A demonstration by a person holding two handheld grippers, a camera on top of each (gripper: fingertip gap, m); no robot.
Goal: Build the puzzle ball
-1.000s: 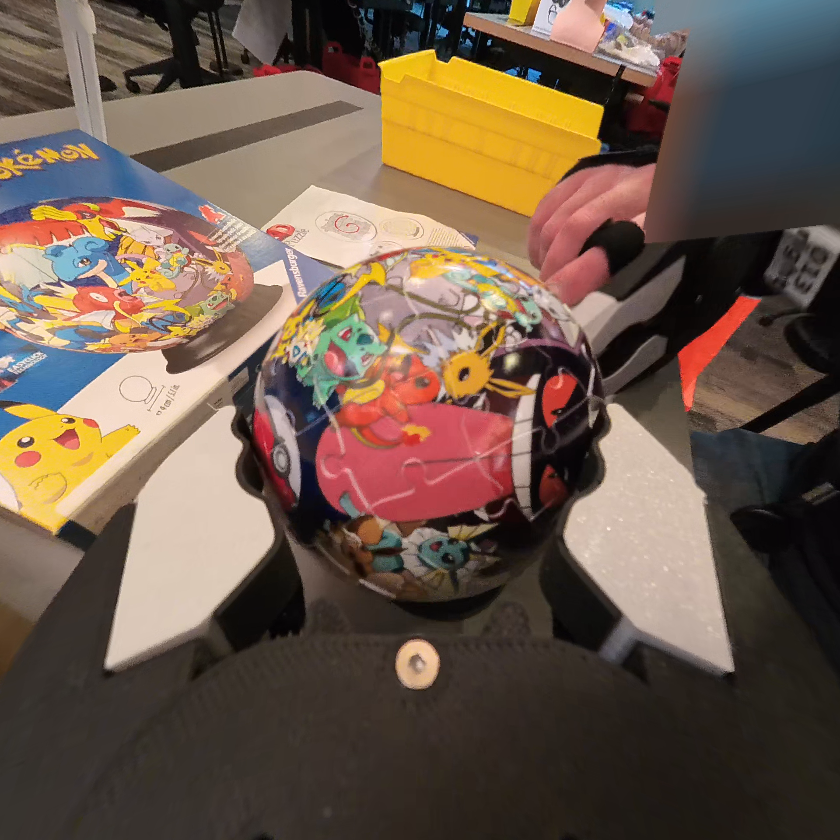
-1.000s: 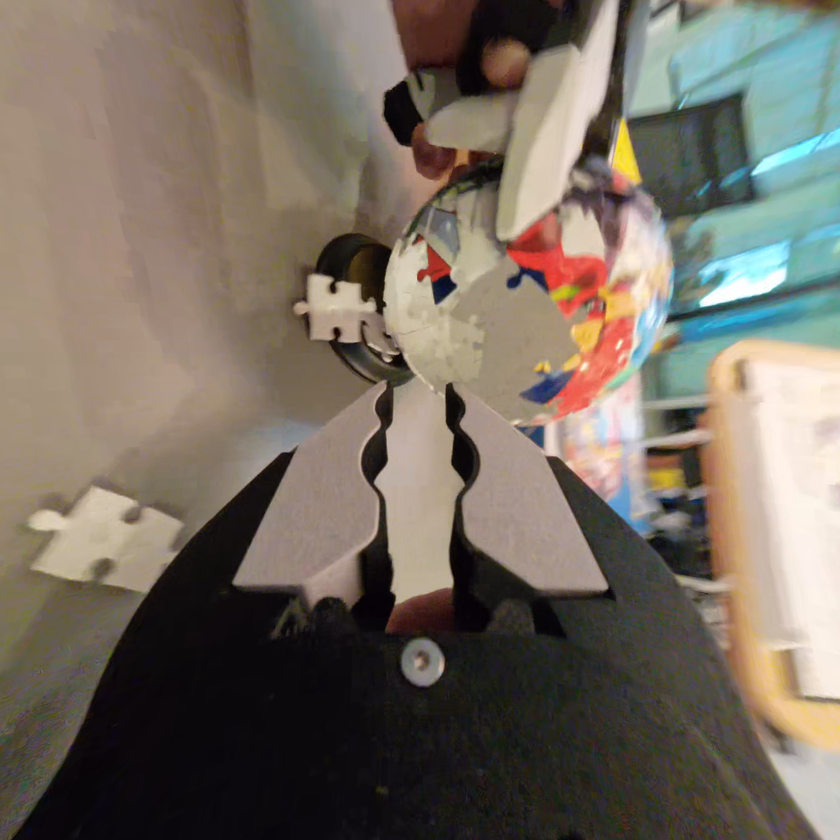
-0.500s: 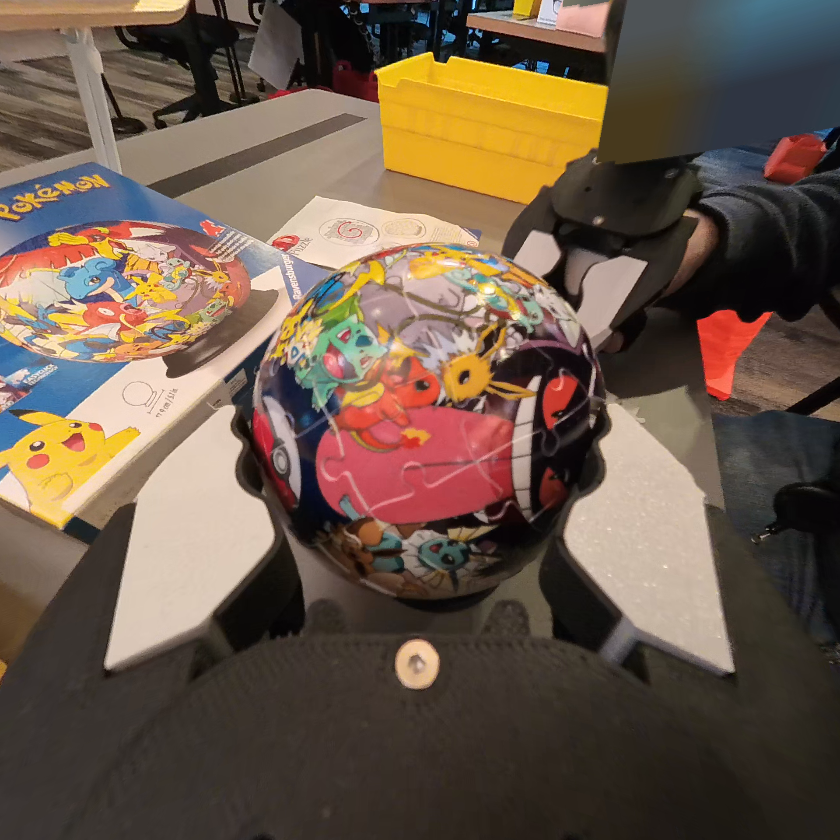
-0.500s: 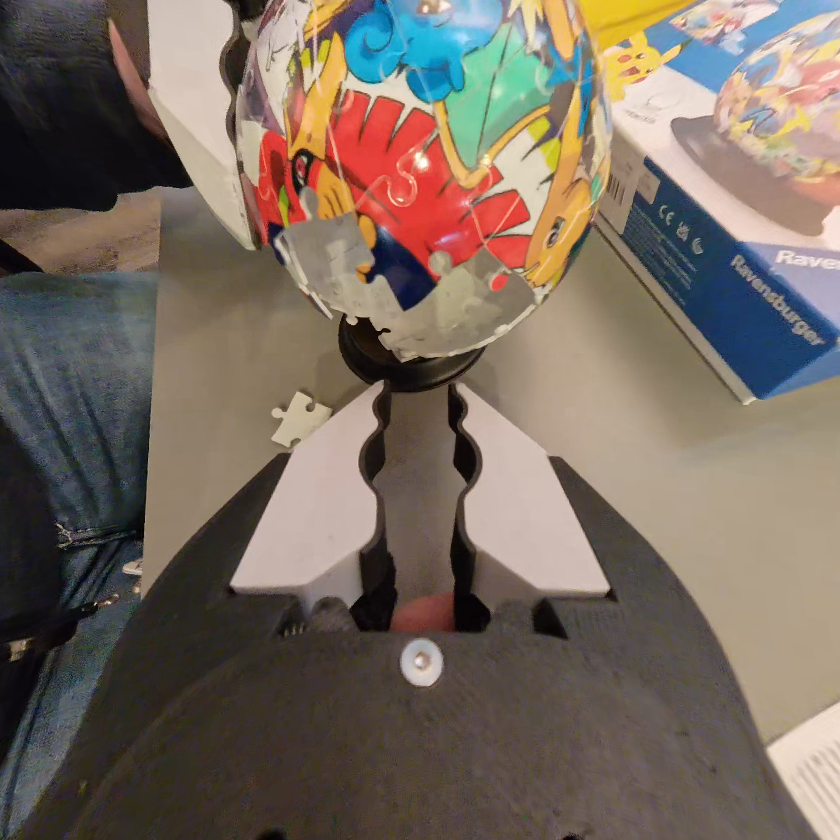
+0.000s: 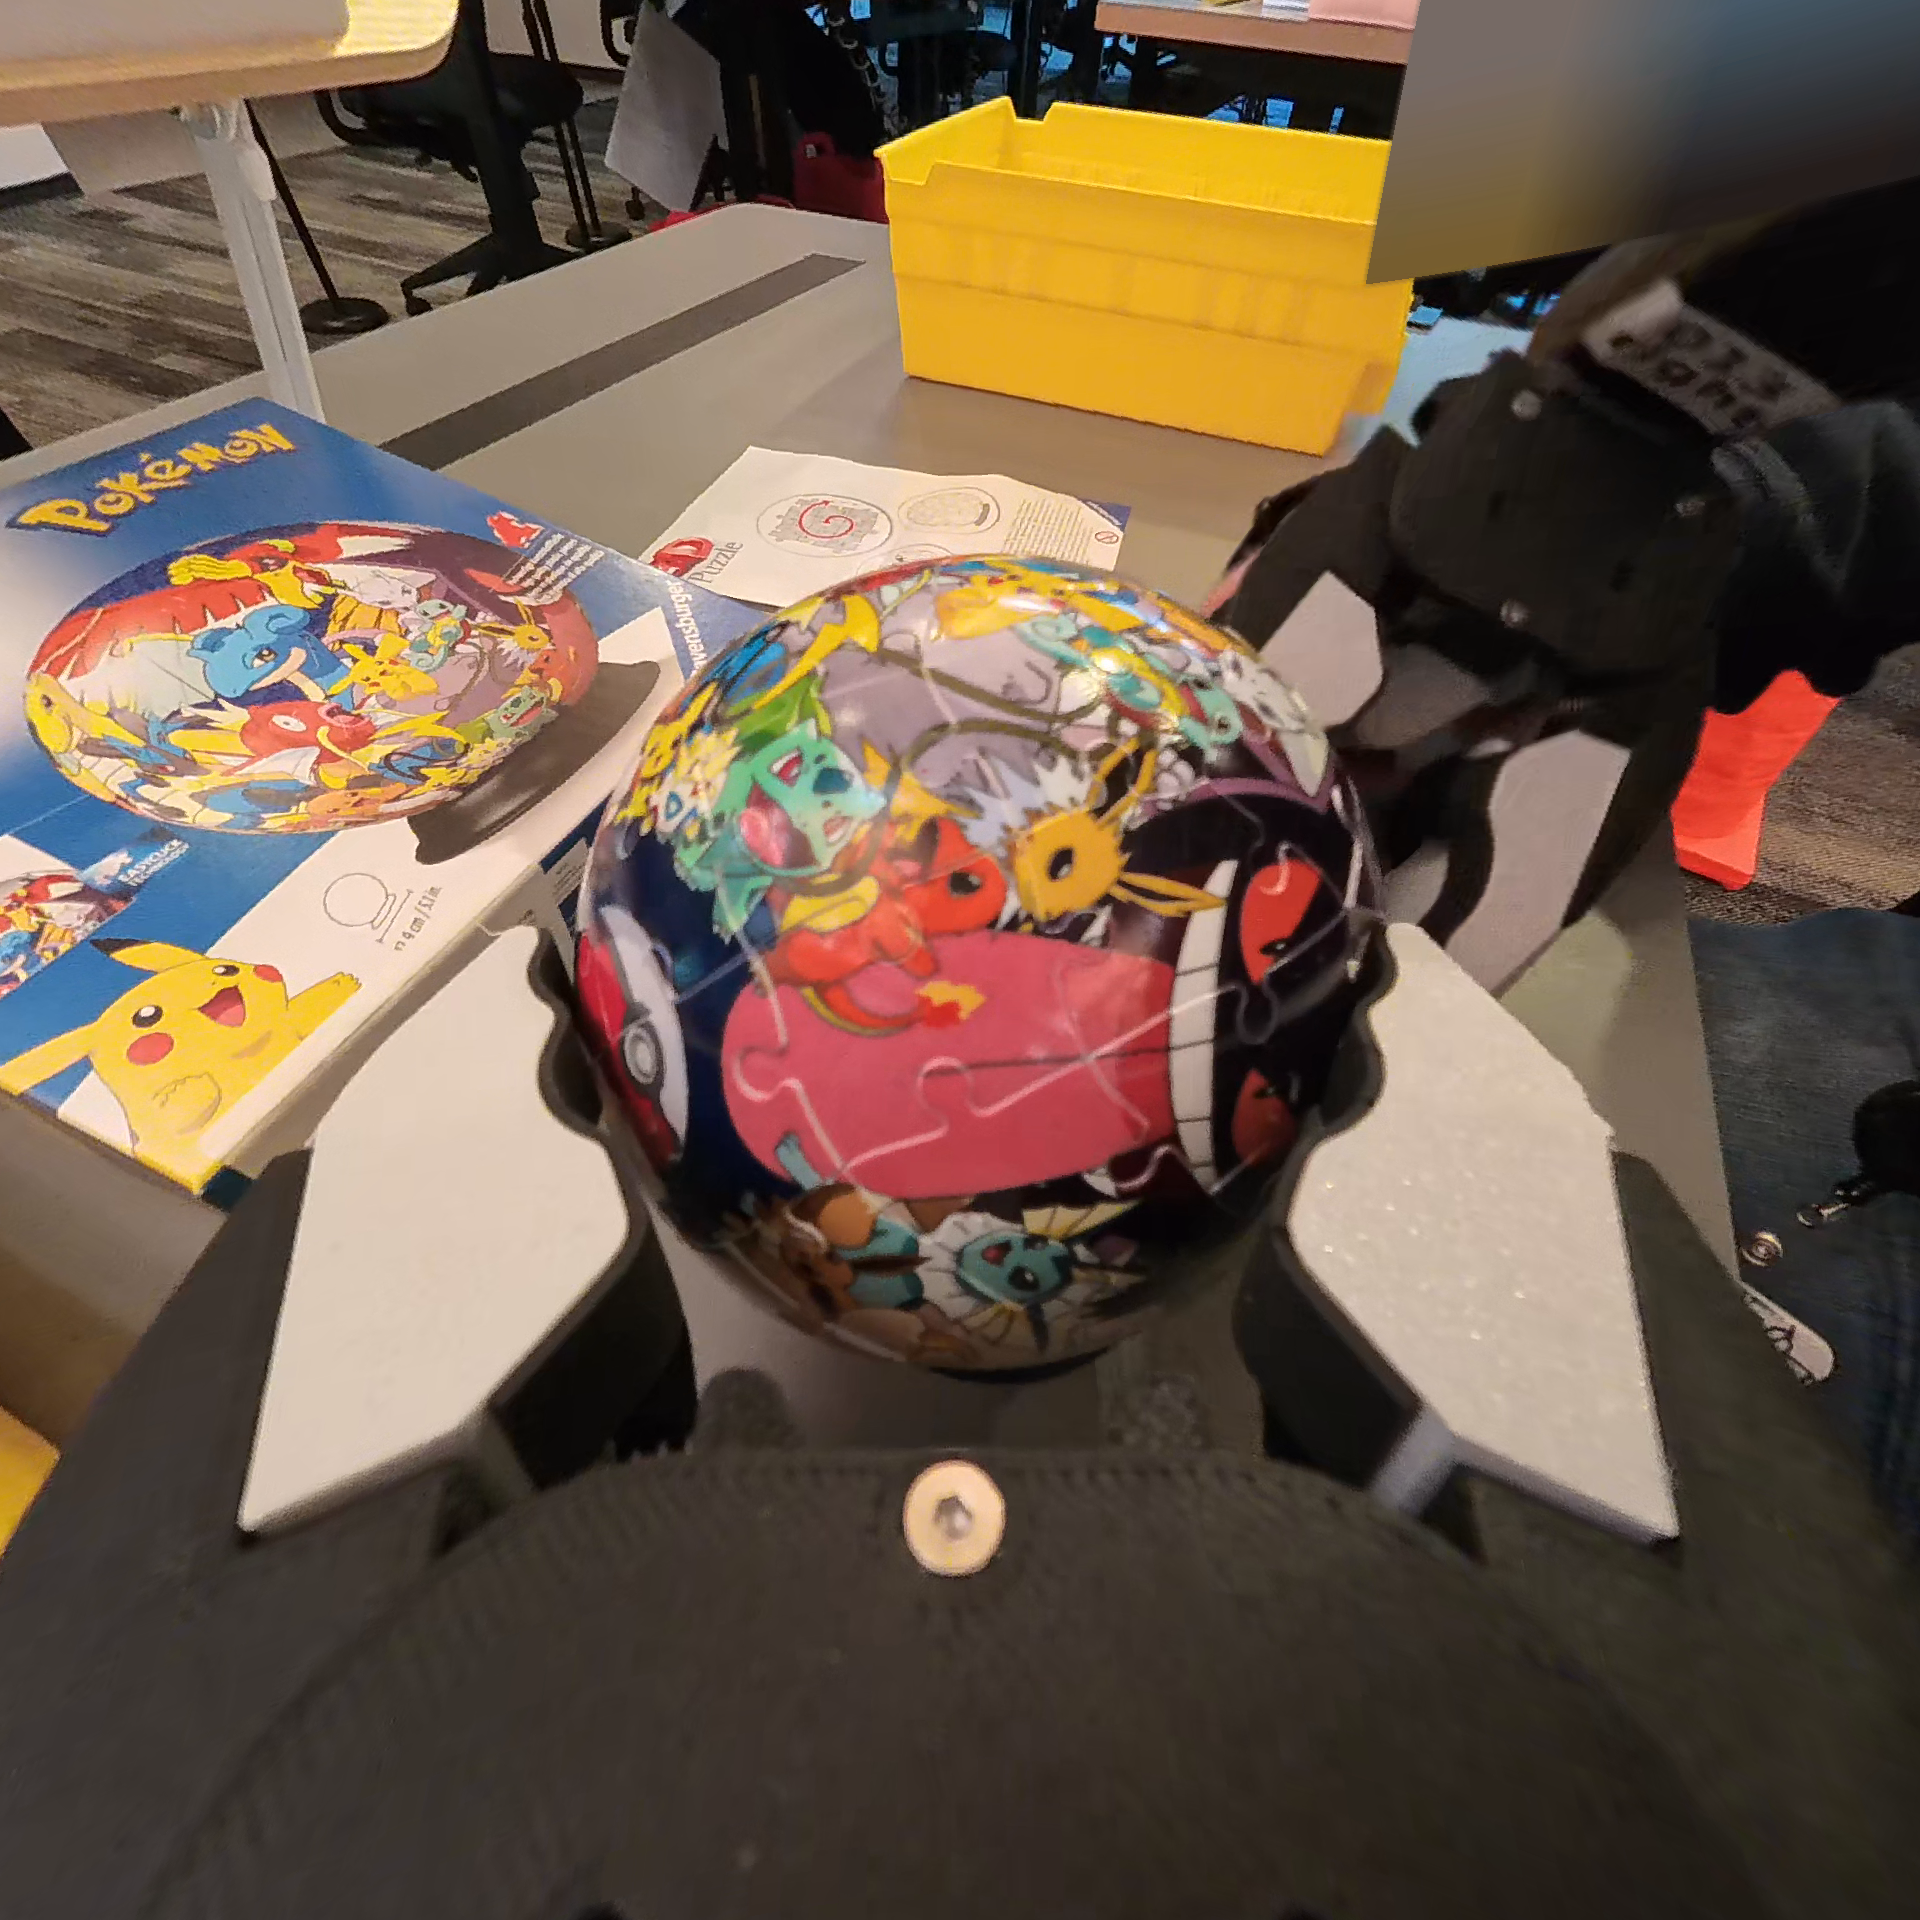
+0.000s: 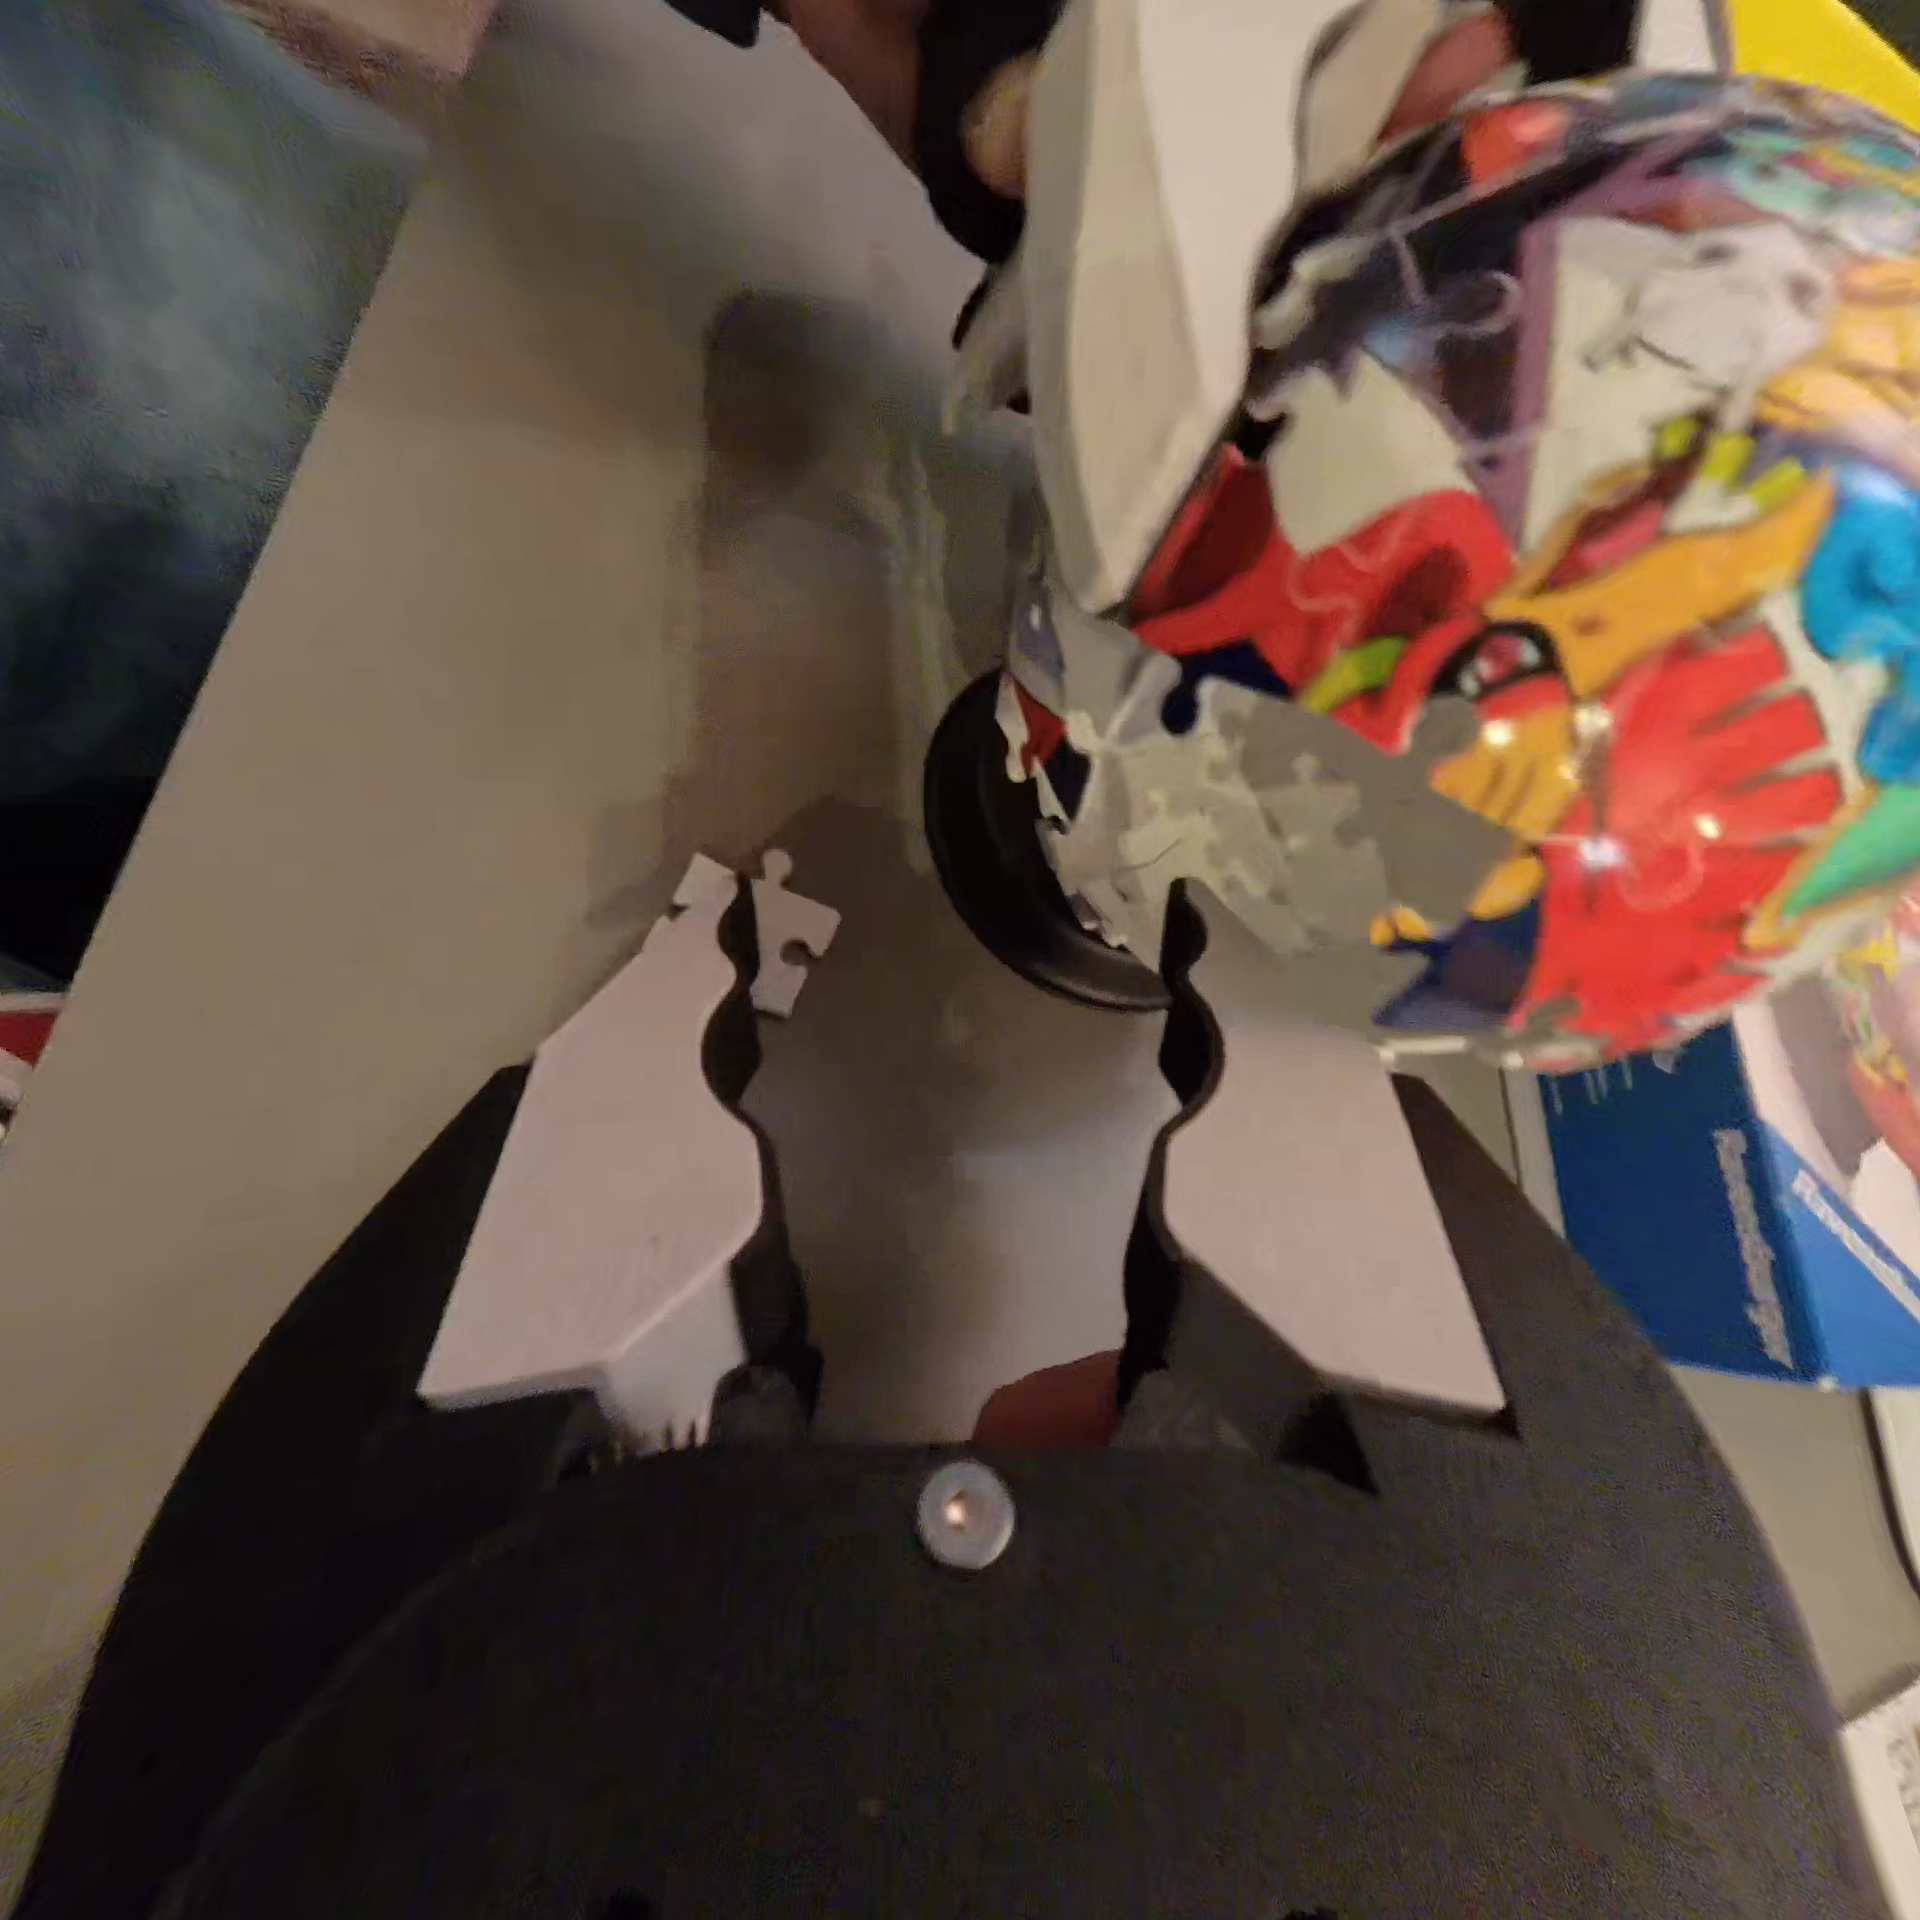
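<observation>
The puzzle ball [image 5: 977, 966], covered in bright cartoon prints, is gripped at its sides by my left gripper [image 5: 966, 935]. A black stand [image 6: 997, 883] shows just under it. In the right wrist view the ball [image 6: 1558, 644] has a gap low on its side where the grey inside shows. My right gripper [image 6: 951, 883] is open and empty, low over the table beside the stand. A loose white puzzle piece [image 6: 784, 935] lies on the table just inside its left fingertip. The right gripper also shows in the left wrist view [image 5: 1455, 675], behind the ball on the right.
The blue puzzle box [image 5: 260, 748] lies on the left, with an instruction sheet [image 5: 883, 520] behind the ball. A yellow bin [image 5: 1122, 291] stands at the back of the grey table [image 5: 623, 343]. A person's jeans [image 5: 1818, 1039] are past the table's right edge.
My right gripper has opened wider and swung down to the table near the loose piece. My left gripper still holds the ball in the same place.
</observation>
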